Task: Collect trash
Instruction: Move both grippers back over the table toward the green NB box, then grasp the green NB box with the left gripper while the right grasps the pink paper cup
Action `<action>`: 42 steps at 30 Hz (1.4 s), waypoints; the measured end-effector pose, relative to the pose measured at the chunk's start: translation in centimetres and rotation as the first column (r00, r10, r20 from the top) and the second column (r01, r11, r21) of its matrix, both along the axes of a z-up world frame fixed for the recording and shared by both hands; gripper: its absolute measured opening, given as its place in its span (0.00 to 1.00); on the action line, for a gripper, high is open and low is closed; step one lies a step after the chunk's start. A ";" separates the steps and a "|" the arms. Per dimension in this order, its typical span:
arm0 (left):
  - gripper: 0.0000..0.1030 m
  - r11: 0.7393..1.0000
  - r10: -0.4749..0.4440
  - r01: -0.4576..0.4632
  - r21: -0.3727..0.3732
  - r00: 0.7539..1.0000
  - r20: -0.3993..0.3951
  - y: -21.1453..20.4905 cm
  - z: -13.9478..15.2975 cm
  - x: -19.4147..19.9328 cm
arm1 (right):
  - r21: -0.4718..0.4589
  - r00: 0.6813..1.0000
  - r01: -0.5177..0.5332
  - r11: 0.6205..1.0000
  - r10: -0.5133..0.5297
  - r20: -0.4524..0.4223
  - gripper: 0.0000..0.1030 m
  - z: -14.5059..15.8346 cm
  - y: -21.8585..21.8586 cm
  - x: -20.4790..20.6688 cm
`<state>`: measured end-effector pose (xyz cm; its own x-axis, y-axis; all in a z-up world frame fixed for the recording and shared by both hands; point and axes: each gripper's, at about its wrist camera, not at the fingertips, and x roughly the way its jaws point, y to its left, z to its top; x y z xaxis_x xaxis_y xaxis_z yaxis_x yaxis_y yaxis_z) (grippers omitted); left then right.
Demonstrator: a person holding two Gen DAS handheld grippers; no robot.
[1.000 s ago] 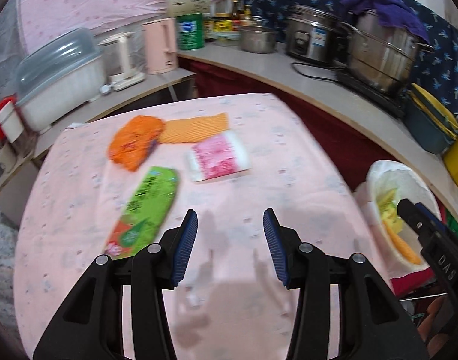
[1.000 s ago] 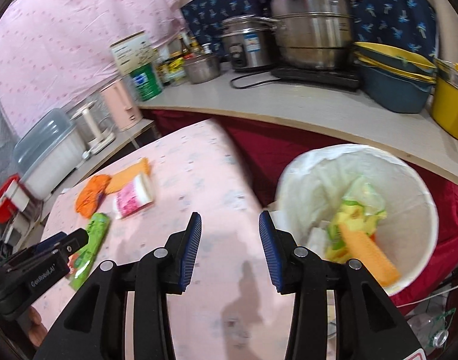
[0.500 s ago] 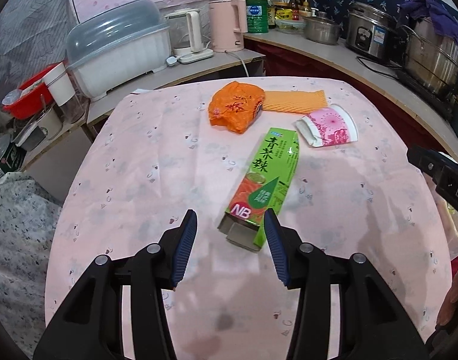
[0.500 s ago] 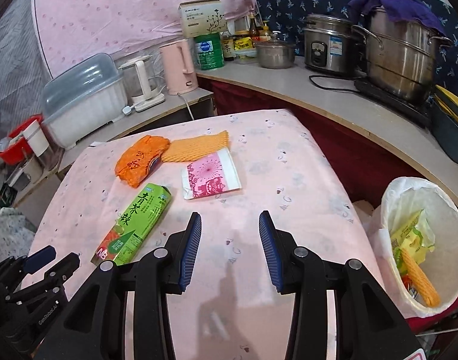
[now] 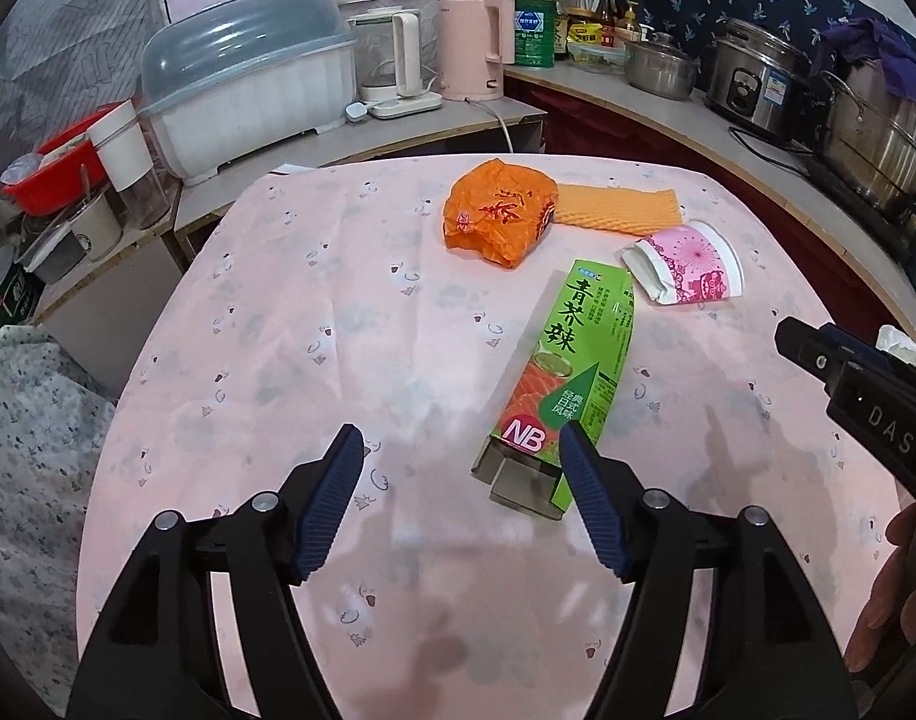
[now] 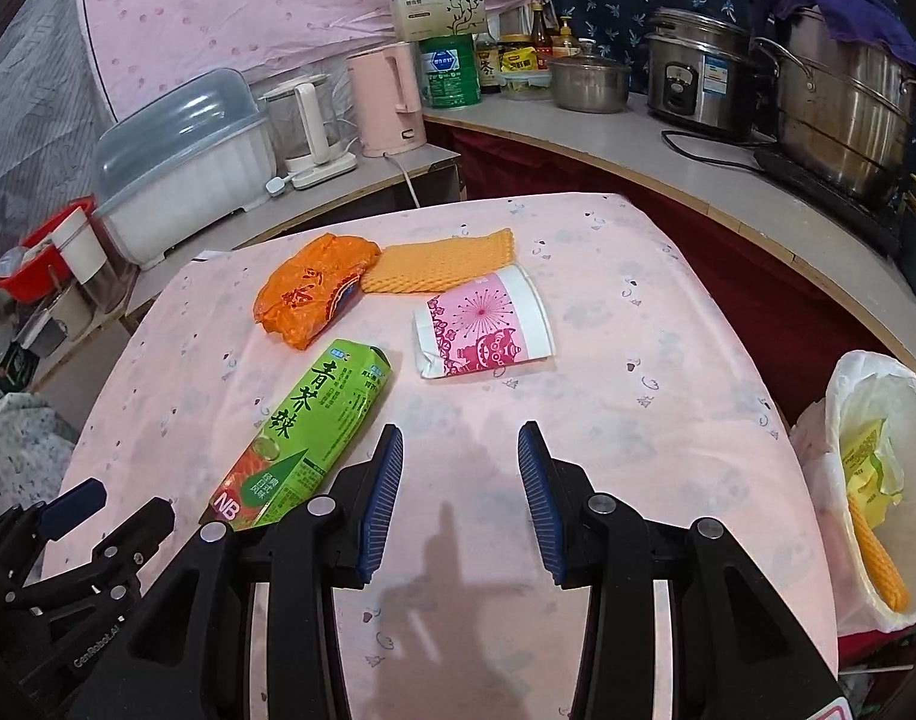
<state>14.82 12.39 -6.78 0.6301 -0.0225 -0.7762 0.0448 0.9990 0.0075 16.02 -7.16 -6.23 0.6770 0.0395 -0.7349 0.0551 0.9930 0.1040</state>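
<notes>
The left gripper (image 5: 458, 450) fingers are spreading, the green carton (image 5: 562, 378) end just inside its right finger, unpinched. The right gripper (image 6: 460, 450) fingers stand apart, empty. Only the right view shows the bin (image 6: 841, 384) beyond the carton, off the worktop (image 6: 637, 360) edge.

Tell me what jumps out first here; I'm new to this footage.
A bright green box lies just ahead of the left gripper, whose jaws are opening with nothing between them. Behind it sit an orange wrapper and a crushed pink paper cup. A white-lined bin stands off the table's right edge.
</notes>
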 end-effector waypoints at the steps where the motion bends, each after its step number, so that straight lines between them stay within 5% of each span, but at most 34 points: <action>1: 0.64 1.000 -0.001 0.001 0.000 1.000 -0.001 0.1 -0.2 0.1 | 0.000 1.000 0.004 1.000 -0.004 0.000 0.38 -0.1 0.0 0.0; 9: 0.75 1.000 0.007 -0.008 -0.010 1.000 -0.005 1.2 -1.5 1.8 | 0.005 1.000 0.026 1.000 -0.026 -0.007 0.38 -0.6 -0.1 0.4; 32: 0.79 0.991 -0.115 0.105 -0.081 0.985 -0.131 -2.8 -6.3 6.2 | 0.049 0.998 0.049 0.998 -0.047 -0.040 0.38 -2.7 -0.3 3.2; 38: 0.54 0.992 -0.106 0.095 -0.088 0.987 -0.119 -2.6 -6.0 7.1 | 0.045 0.998 0.049 0.998 -0.047 -0.045 0.38 -3.2 -0.5 4.1; 42: 0.50 0.992 -0.061 0.046 -0.118 0.991 -0.122 -1.4 -5.6 7.7 | 0.041 0.998 0.048 0.998 -0.046 -0.039 0.45 -3.2 -0.6 5.1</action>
